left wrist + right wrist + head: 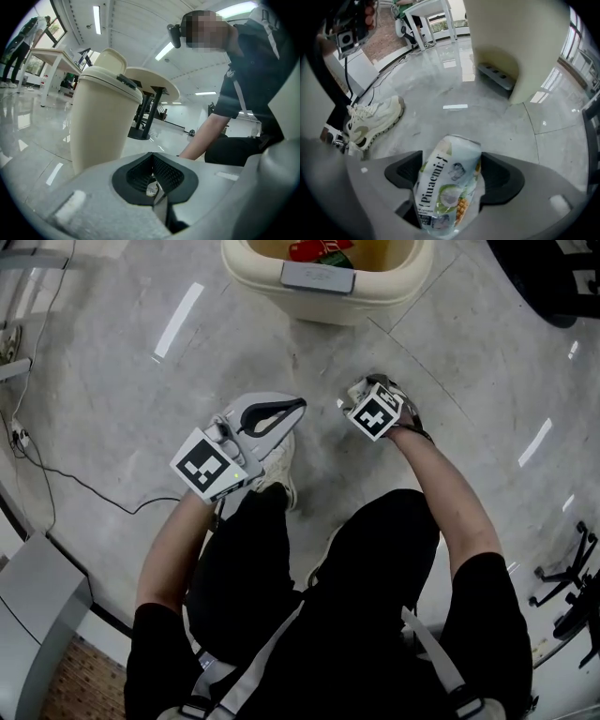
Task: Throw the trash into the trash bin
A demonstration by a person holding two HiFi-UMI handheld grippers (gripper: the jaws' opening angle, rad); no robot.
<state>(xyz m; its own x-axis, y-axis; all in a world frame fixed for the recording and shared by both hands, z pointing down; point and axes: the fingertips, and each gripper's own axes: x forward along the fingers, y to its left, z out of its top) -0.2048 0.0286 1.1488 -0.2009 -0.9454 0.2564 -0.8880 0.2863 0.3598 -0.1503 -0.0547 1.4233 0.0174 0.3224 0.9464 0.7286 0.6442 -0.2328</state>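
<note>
The right tongs (451,165) are held wide open, and a white drinks can (448,185) printed with fruit is seen tilted between the two dark pads (403,171), which are set close at either side and are not seen to press on it. In the head view these tongs (359,390) are pointed steeply down at the grey floor (122,381) right of centre, under their marker cube (378,413), with the right forearm (452,498) stretched straight out from the lower right. The left tongs (153,159) are closed, the ribbed pads (167,175) met in a narrow V. A small pale patch is seen low in the gap, and what it is cannot be told. From above, the left tongs (296,406) are carried nearly level at the frame's centre, aimed to the upper right ahead of their own cube (208,465), and the left forearm (173,545) is brought in from the lower left. A pale trainer (279,463) is seen just under them. The cream trash bin (323,301) stands at the top centre of the head view, well apart from both tongs, its lid (112,60) raised and red litter (317,249) lying inside. A black cable (84,486) is trailed across the floor at the left
</note>
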